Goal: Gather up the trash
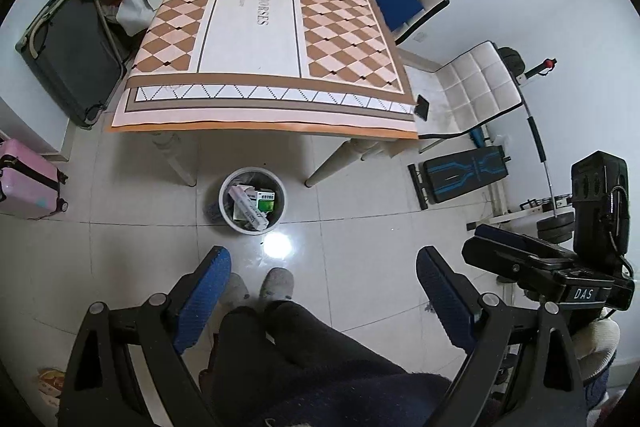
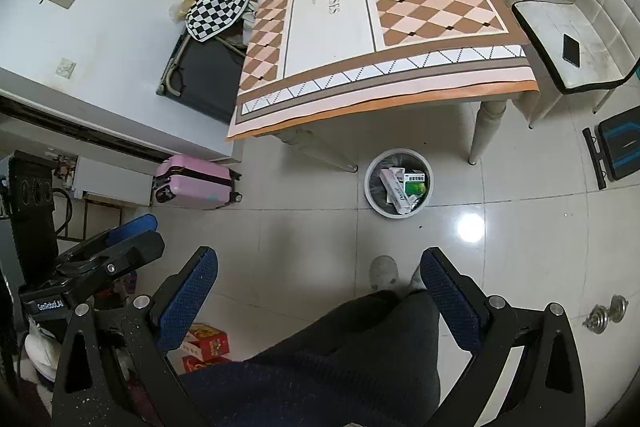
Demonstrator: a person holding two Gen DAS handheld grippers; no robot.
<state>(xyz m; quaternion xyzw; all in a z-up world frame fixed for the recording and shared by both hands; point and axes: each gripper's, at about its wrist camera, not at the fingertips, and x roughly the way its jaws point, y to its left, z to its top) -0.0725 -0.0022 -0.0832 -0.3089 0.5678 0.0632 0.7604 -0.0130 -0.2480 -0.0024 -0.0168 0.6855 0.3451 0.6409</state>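
A white round trash bin stands on the tiled floor under the table's near edge. Inside it lie a long white box and a green-and-white box. My left gripper is held high above the floor, open, with nothing between its blue pads. My right gripper is also open and empty, at the same height. The person's dark trouser legs and grey slippers show between the fingers.
The table with a diamond-patterned cloth carries bottles and boxes at its far end. White chairs stand on the right, one bearing a phone. A pink suitcase, red boxes and dumbbells lie on the floor.
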